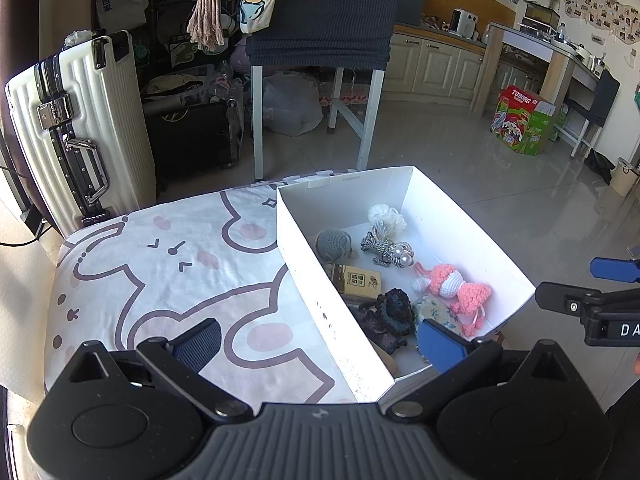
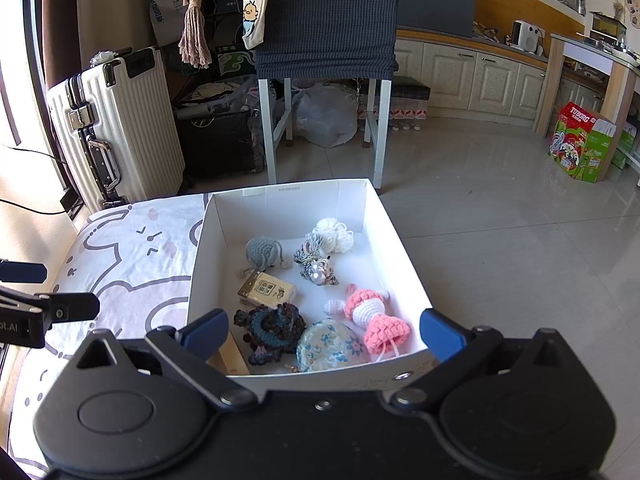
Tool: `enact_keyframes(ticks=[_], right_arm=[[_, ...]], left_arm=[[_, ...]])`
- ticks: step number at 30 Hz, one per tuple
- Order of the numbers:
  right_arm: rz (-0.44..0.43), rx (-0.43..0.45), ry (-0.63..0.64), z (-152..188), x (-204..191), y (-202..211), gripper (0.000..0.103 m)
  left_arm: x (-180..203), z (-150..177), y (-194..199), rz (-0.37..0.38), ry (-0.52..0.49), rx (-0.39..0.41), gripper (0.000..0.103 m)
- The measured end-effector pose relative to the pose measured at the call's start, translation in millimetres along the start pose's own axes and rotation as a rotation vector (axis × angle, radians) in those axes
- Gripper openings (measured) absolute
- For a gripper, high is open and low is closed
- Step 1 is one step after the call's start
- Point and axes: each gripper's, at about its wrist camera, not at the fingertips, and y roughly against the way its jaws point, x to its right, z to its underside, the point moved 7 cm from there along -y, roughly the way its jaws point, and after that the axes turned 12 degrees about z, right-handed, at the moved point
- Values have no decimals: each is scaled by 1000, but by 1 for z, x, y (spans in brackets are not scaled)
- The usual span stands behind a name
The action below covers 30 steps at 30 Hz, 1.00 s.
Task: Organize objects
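Right wrist view: the right gripper [image 2: 322, 334] was held wide apart and empty above the near edge of the white box [image 2: 290, 194], where the pink crochet doll [image 2: 374, 314] lay. The left gripper [image 1: 320, 340], likewise spread and empty, straddled the box's wall.

Bright daylight from the left, floor [image 2: 500, 240] glare, crisp focus, dark corners, strong fisheye bending at the edges

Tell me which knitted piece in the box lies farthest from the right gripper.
The white yarn pompom, by the white box's far wall; the grey, dark and pink crochet pieces all sit nearer.
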Motion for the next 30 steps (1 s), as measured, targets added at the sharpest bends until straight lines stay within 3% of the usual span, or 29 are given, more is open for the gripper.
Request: enact_keyframes(ticks=[30], right_arm=[[-1,-1,1,1,0,0,103]], left_arm=[[2,2,-1,6,-9,-4,103]])
